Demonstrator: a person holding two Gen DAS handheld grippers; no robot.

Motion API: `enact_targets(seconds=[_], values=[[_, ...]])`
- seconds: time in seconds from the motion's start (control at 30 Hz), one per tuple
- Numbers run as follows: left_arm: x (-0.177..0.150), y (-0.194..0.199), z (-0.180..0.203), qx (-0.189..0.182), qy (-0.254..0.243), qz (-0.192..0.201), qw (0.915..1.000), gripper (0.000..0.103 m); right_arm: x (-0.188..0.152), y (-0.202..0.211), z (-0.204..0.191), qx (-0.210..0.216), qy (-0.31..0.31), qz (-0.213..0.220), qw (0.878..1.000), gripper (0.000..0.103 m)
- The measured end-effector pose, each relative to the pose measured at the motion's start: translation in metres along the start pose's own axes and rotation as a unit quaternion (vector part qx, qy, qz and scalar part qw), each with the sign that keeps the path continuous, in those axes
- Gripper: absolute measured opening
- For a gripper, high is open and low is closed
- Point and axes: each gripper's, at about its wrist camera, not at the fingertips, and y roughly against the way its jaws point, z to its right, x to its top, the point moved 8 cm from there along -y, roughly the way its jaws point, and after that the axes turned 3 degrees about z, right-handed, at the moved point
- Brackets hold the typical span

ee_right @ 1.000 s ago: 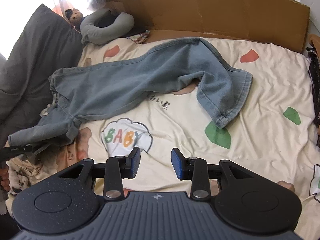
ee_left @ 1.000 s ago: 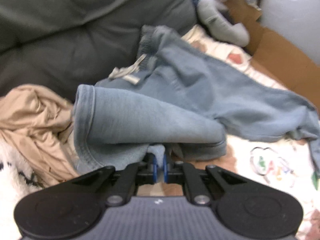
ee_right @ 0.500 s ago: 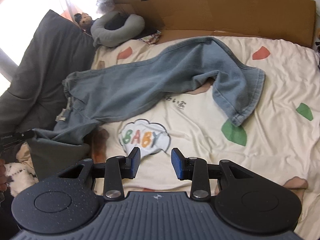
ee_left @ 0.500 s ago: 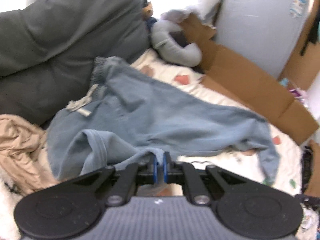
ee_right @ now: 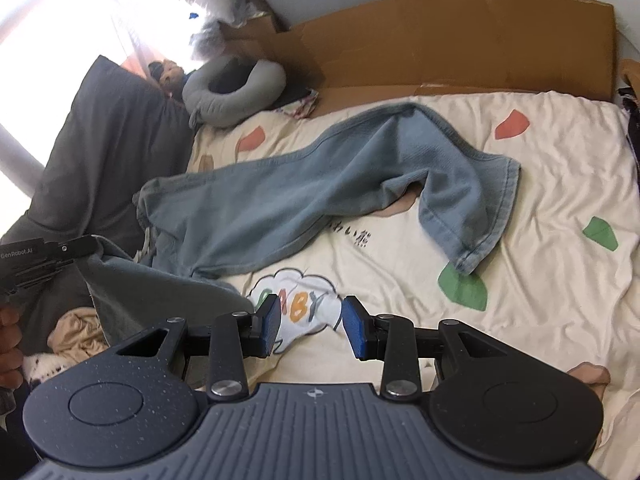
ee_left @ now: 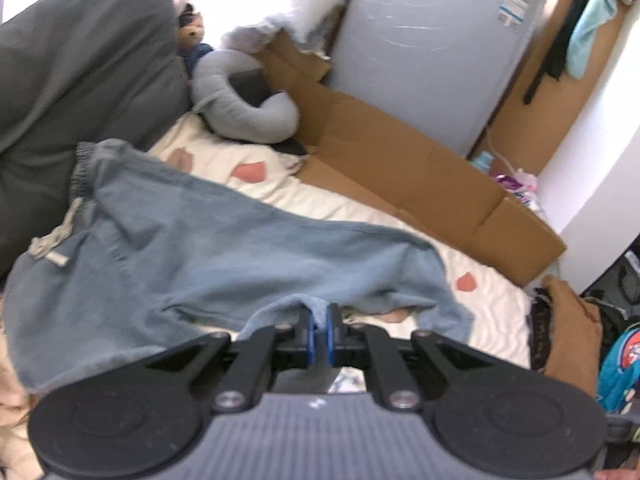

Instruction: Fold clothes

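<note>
The left gripper (ee_left: 319,322) pinched the blue trousers (ee_right: 320,192)' near leg, lifting it; the right gripper (ee_right: 310,326), gaping empty, probably needed the far cuff.

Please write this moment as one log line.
left gripper: shut on blue pants | right gripper: open, above bedsheet | pants: unfolded

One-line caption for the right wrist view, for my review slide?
Open right tongs hover over the cream printed bedsheet beside the spread blue denim trousers, one leg lifted by the left tongs.
</note>
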Motion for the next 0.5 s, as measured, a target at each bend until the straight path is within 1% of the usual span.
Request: enact_targets(seconds=[0.17, 0.2, 0.23, 0.47, 0.5], values=[[0.006, -0.009, 0.031, -0.027, -0.006, 0.000, 0.9996, 0.006, 0.004, 0.003, 0.000, 0.005, -0.002, 0.006, 1.000, 0.042], [0.007, -0.010, 0.036, -0.032, -0.005, -0.001, 0.9995, 0.006, 0.004, 0.003, 0.000, 0.006, -0.002, 0.006, 1.000, 0.044], [0.007, -0.012, 0.041, -0.036, -0.004, -0.002, 0.9994, 0.006, 0.004, 0.003, -0.001, 0.007, -0.001, 0.006, 1.000, 0.048], [0.009, -0.026, 0.065, -0.062, 0.007, -0.010, 0.9980, 0.006, -0.002, -0.005, -0.011, 0.026, 0.005, -0.001, 1.000, 0.050], [0.009, -0.028, 0.067, -0.066, 0.008, -0.013, 0.9977, 0.006, -0.003, -0.006, -0.013, 0.030, 0.006, -0.003, 1.000, 0.053]])
